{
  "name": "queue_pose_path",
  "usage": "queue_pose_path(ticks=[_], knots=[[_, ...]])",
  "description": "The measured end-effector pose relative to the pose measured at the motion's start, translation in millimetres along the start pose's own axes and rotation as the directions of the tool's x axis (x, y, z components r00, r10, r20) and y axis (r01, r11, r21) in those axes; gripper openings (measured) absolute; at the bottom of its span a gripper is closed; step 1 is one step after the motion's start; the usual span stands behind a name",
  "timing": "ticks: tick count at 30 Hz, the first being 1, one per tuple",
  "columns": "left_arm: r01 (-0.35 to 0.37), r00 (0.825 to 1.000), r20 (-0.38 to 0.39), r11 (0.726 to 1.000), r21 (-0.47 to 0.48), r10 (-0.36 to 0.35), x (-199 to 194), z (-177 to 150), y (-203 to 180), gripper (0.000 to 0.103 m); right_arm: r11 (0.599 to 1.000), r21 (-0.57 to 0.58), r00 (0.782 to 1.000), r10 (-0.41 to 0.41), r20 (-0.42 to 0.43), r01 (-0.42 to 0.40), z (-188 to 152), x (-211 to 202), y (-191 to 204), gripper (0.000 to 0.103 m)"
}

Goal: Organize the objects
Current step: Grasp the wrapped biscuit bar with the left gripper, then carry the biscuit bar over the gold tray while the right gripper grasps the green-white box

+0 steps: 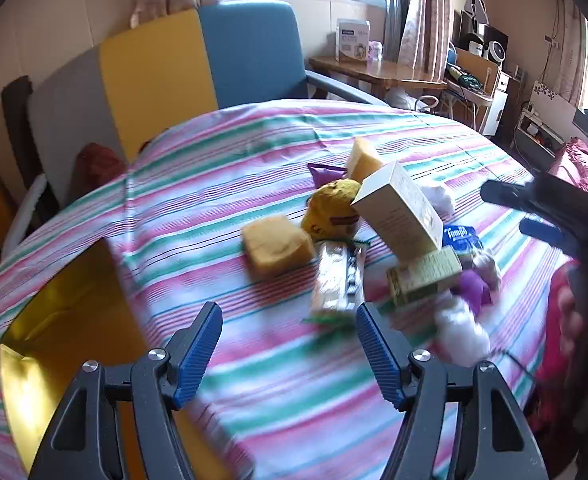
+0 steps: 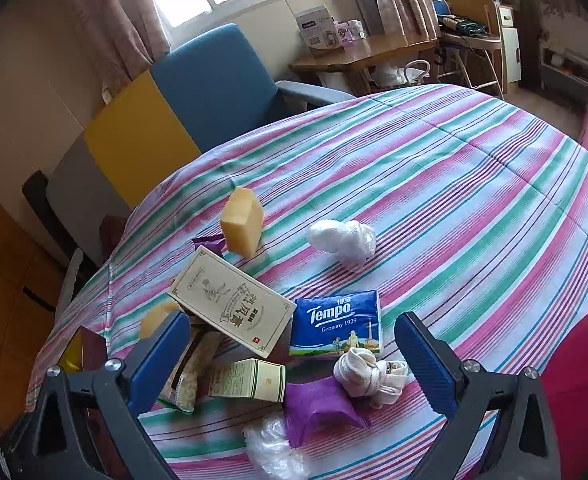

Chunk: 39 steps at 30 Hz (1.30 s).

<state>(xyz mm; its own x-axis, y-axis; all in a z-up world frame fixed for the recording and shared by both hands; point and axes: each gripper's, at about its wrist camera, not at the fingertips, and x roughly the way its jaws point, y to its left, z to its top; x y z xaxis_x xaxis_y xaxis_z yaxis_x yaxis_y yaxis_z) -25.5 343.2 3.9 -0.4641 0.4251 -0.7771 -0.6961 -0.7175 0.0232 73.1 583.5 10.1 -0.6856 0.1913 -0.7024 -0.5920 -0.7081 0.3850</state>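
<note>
Striped cloth [image 2: 453,184] in pink, green and white covers the table, with a blue chair [image 2: 214,80] and a window behind. At the far left edge a yellow-lined box [image 1: 54,328] stands open, probably the place the clutter goes, though that is a guess. Next comes a sponge [image 1: 276,246], soft and light, best pinched across its short sides. Behind it sits a yellow plush [image 1: 333,212], squashy and easy to grip anywhere. A snack bar [image 1: 337,280] in clear wrap lies just ahead of the left tool [image 1: 290,354], whose jaws stand wide with nothing between them; the wrap looks slick and crinkly, so a hold across its narrow middle seems safest. A second sponge [image 2: 242,222] stands on end farther back. The cream carton [image 2: 234,300] leans tilted on the pile, stiff but likely hollow; taking it across its thin faces should avoid crushing it. Below it lies a small green carton [image 2: 254,380]. Right of those is the tissue pack [image 2: 335,328], soft and yielding, then a purple pouch [image 2: 317,404], a white cord bundle [image 2: 367,374], and crumpled plastic [image 2: 343,240], all light and floppy. The right tool [image 2: 290,364] hovers above this cluster, jaws wide and empty.
</note>
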Motion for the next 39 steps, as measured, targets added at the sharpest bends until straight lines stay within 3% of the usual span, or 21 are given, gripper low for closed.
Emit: queue_pose_path(ticks=[8, 12, 13, 14, 15, 16, 18, 21, 24, 29, 39], knots=[[0.06, 0.992, -0.118, 0.997, 0.052, -0.054, 64, 19, -25, 0.071, 1.0, 0.003, 1.0, 0.011, -0.018, -0.011, 1, 5, 0, 0.103], [0.034, 0.986, -0.166, 0.996, 0.087, -0.019, 97, 21, -31, 0.071, 1.0, -0.001, 1.0, 0.01, -0.023, -0.01, 1, 7, 1, 0.103], [0.033, 0.982, -0.188, 0.996, 0.084, -0.016, 107, 20, -29, 0.068, 1.0, -0.006, 1.0, 0.009, -0.023, -0.009, 1, 7, 2, 0.103], [0.043, 0.975, -0.219, 0.997, 0.071, -0.026, 117, 17, -27, 0.056, 1.0, -0.011, 1.0, 0.008, -0.023, -0.008, 1, 7, 3, 0.103], [0.065, 0.967, -0.251, 0.997, 0.05, -0.05, 125, 15, -24, 0.054, 1.0, -0.016, 1.0, 0.006, -0.024, -0.007, 0, 7, 4, 0.103], [0.068, 0.975, -0.214, 0.997, 0.038, -0.058, 118, 13, -20, 0.042, 1.0, -0.02, 1.0, 0.003, -0.023, -0.004, 0, 7, 4, 0.103], [0.079, 0.982, -0.172, 0.997, 0.024, -0.073, 101, 11, -18, 0.042, 1.0, -0.028, 1.0, -0.002, -0.019, 0.002, 1, 7, 5, 0.103], [0.045, 0.997, -0.073, 0.997, 0.06, -0.04, 63, 4, -18, 0.042, 0.999, -0.039, 1.0, -0.013, -0.017, 0.012, 1, 7, 5, 0.1], [0.012, 1.0, 0.004, 0.998, 0.06, -0.013, 24, -5, -12, 0.042, 0.998, -0.065, 0.999, -0.02, -0.031, 0.018, -1, 9, 10, 0.096], [-0.034, 0.999, 0.04, 0.999, 0.031, 0.033, -15, -23, 7, 0.042, 0.99, -0.144, 0.996, -0.017, -0.083, 0.005, -7, 19, 25, 0.095], [-0.093, 0.994, 0.043, 0.992, -0.083, 0.097, -54, -60, 63, 0.042, 0.946, -0.322, 0.97, -0.054, -0.235, -0.026, -30, 50, 57, 0.095]])
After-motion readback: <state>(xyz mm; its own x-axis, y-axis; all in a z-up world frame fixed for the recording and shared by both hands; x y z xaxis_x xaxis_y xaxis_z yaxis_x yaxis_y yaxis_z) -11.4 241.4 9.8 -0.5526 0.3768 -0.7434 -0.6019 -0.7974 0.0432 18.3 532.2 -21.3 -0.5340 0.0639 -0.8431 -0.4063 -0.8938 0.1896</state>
